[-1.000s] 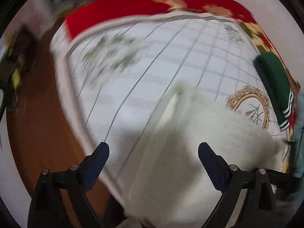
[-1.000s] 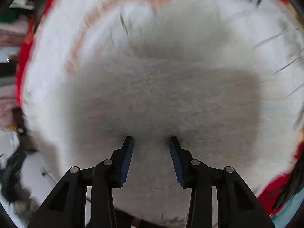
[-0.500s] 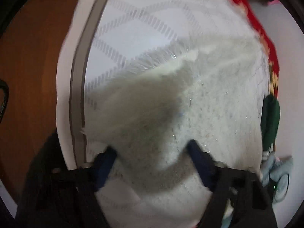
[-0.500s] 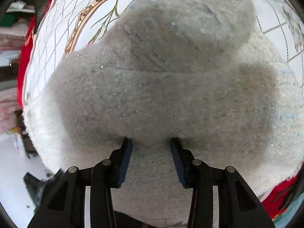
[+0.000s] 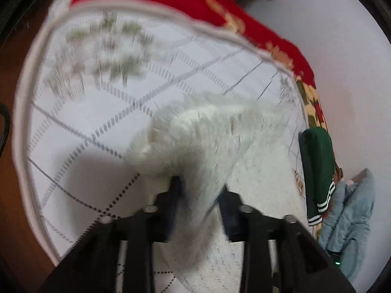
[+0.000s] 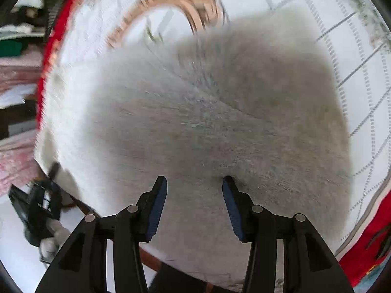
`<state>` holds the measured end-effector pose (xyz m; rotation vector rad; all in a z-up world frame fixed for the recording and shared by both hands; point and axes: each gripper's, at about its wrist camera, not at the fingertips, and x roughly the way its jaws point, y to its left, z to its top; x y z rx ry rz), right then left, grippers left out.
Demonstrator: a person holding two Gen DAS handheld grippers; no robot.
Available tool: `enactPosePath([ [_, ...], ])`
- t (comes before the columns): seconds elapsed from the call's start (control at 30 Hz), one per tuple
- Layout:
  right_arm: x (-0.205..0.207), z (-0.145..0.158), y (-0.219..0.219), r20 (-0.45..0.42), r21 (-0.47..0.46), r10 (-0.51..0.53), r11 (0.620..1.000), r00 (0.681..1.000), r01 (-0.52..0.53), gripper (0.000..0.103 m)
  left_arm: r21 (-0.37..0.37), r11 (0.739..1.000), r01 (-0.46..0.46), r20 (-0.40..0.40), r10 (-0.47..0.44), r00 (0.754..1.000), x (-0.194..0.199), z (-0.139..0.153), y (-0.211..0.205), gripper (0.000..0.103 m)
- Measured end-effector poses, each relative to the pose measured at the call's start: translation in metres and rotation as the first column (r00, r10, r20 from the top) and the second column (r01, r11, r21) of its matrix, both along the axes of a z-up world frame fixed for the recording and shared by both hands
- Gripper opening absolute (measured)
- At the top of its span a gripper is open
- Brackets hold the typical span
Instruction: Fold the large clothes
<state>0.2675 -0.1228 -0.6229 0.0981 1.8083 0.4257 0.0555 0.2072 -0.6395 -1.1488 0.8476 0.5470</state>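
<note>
A fluffy white garment (image 5: 202, 136) lies on a white patterned tablecloth (image 5: 97, 122). My left gripper (image 5: 199, 188) is shut on a fold of the white garment, and the cloth hangs lifted between the fingers. In the right wrist view the same white garment (image 6: 207, 112) fills the middle, blurred by motion. My right gripper (image 6: 194, 190) is over it with a wide gap between the fingers, and its tips press into the fluff. I cannot tell whether cloth is pinched there.
A red floral cloth (image 5: 171, 2) lies under the tablecloth. A folded green garment with white stripes (image 5: 317, 166) and a light blue garment (image 5: 349, 214) lie at the right edge. A gold ring motif (image 6: 166, 12) marks the tablecloth. Brown floor (image 5: 14, 232) shows at left.
My left gripper went from wide open to shut on the white garment and lifted it. My right gripper stayed on the garment with the same gap.
</note>
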Motion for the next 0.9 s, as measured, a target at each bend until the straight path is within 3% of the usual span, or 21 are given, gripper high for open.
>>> enactPosePath([
  [0.07, -0.002, -0.017, 0.004, -0.002, -0.019, 0.001, 1.0, 1.0, -0.001, 0.052, -0.053, 0.999, 0.002, 0.055, 0.001, 0.998, -0.001, -0.017, 0.003, 0.055],
  [0.1, -0.002, -0.018, 0.007, 0.008, -0.033, 0.014, 0.999, 1.0, -0.013, 0.052, -0.057, 0.998, 0.011, 0.077, -0.007, 0.997, 0.002, -0.022, 0.003, 0.069],
  [0.2, 0.003, -0.015, 0.008, -0.003, -0.044, 0.031, 0.999, 1.0, -0.031, 0.052, -0.017, 0.998, 0.055, 0.08, -0.053, 0.995, 0.019, -0.023, -0.005, 0.094],
  [0.33, 0.005, -0.006, -0.016, -0.043, 0.059, 0.012, 0.998, 0.999, -0.009, 0.052, 0.074, 0.993, 0.09, 0.031, -0.092, 0.995, 0.045, -0.017, -0.014, 0.094],
  [0.4, 0.007, -0.002, -0.031, -0.058, 0.093, 0.011, 0.996, 0.998, -0.005, 0.052, 0.08, 0.992, 0.095, 0.006, -0.096, 0.995, 0.053, -0.015, -0.015, 0.091],
  [0.57, 0.0, 0.013, -0.058, -0.079, 0.103, -0.017, 0.994, 0.997, 0.025, 0.052, -0.071, 0.997, -0.018, 0.022, 0.02, 1.0, 0.01, -0.004, 0.0, 0.091],
  [0.7, -0.011, 0.014, -0.056, -0.072, 0.097, -0.019, 0.995, 0.997, 0.026, 0.052, -0.169, 0.985, -0.015, 0.045, 0.023, 0.999, -0.012, -0.03, -0.006, 0.091],
  [0.8, -0.011, 0.011, -0.061, -0.072, 0.092, -0.03, 0.995, 0.997, 0.036, 0.052, -0.151, 0.987, 0.05, 0.105, -0.034, 0.994, 0.013, -0.035, -0.008, 0.091],
  [0.9, -0.006, -0.004, -0.044, -0.09, 0.108, -0.057, 0.992, 0.994, 0.067, 0.056, -0.076, 0.991, 0.106, 0.08, -0.1, 0.992, 0.061, -0.04, -0.009, 0.091],
])
